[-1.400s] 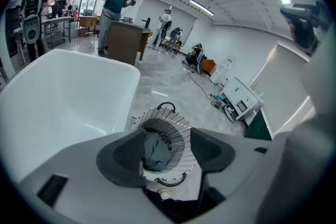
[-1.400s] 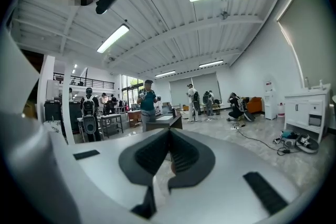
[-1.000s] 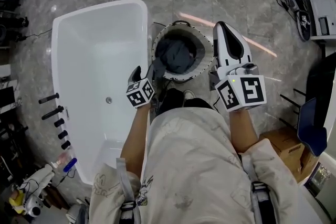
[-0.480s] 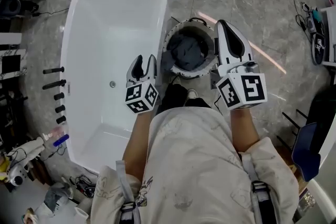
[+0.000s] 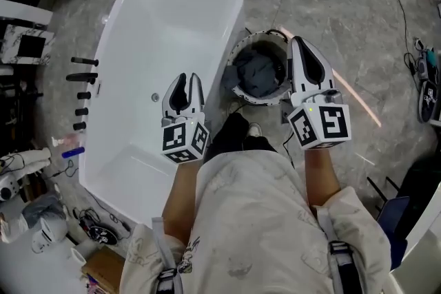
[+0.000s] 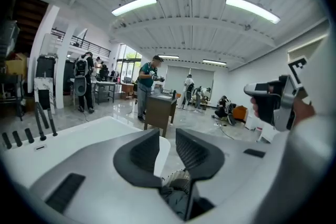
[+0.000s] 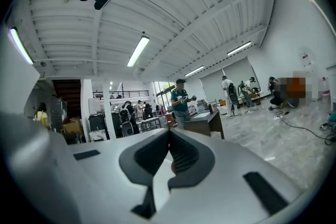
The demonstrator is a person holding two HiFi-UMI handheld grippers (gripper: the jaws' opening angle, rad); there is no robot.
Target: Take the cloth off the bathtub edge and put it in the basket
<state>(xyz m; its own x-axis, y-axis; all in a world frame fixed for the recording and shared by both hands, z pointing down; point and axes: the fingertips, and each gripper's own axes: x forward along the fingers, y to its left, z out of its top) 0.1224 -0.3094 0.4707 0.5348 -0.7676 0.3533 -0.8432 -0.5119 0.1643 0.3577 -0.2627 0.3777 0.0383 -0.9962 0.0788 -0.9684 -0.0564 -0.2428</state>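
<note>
A dark grey cloth (image 5: pixel 257 72) lies bunched inside the round basket (image 5: pixel 240 57), which stands on the floor against the right side of the white bathtub (image 5: pixel 231 17). My left gripper (image 5: pixel 188 79) hangs over the tub's right rim, left of the basket. Its jaws are closing, a narrow gap still shows, and nothing is between them. In the left gripper view that gripper (image 6: pixel 167 135) points level across the room, with the tub (image 6: pixel 79 136) at the left. My right gripper (image 5: pixel 298 42) is shut and empty just right of the basket; in its own view the right gripper (image 7: pixel 169 132) has its pads together.
Black tap handles (image 5: pixel 83 86) line the tub's far left side. Cables and gear lie on the marble floor at the right edge (image 5: pixel 424 72). A cardboard box (image 5: pixel 103 270) sits at the lower left. People and a brown desk (image 6: pixel 160 110) stand farther off.
My left gripper has swung left from the basket's rim to over the tub's edge, and its jaws have narrowed. The right gripper has barely moved. The head view has turned left.
</note>
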